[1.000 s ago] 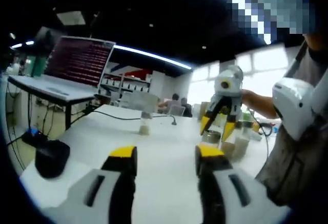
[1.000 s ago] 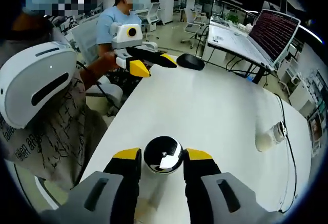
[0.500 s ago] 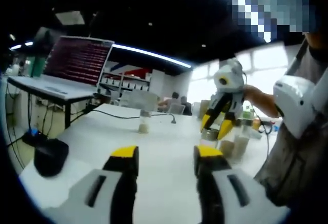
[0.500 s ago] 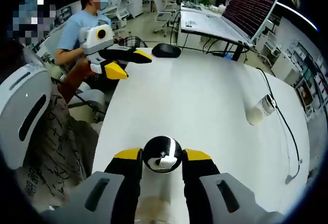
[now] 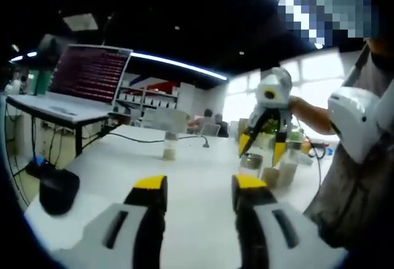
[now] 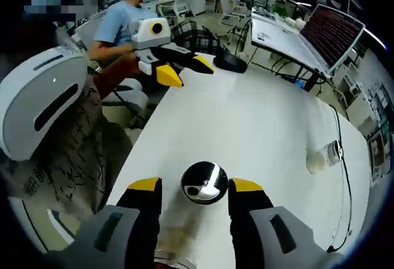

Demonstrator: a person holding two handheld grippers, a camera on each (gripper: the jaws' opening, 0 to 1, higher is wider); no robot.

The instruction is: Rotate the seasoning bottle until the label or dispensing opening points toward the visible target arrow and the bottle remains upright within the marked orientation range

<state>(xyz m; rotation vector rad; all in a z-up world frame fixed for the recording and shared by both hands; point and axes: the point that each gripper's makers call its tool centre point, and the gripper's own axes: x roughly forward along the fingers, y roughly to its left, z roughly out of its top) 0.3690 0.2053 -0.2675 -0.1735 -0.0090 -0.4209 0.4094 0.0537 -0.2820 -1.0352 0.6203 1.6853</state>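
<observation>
The seasoning bottle stands upright on the white table [image 6: 246,115]. In the right gripper view I look down on its shiny silver cap [image 6: 205,183]. My right gripper [image 6: 196,188] is open around the cap, with a gap on the left side and the right finger close against it. In the left gripper view the same bottle [image 5: 249,163] stands under the right gripper [image 5: 261,149], whose yellow tips straddle its cap. My left gripper [image 5: 199,186] is open and holds nothing, low over the table's near edge. It also appears in the right gripper view as the left gripper [image 6: 188,71], far from the bottle.
More bottles [image 5: 280,172] stand just behind the seasoning bottle. A small jar [image 5: 167,148] [image 6: 323,158] sits mid-table beside a black cable [image 6: 345,158]. A black mouse [image 5: 58,189] [image 6: 231,63] lies at the table's end. A laptop [image 5: 86,72] is on the neighbouring desk. A seated person [image 6: 123,23] is beyond.
The right gripper's jaws were tight on the silver cap and have spread apart from it. The right gripper view has swung a little; the bottle stays upright. The left gripper has hardly moved.
</observation>
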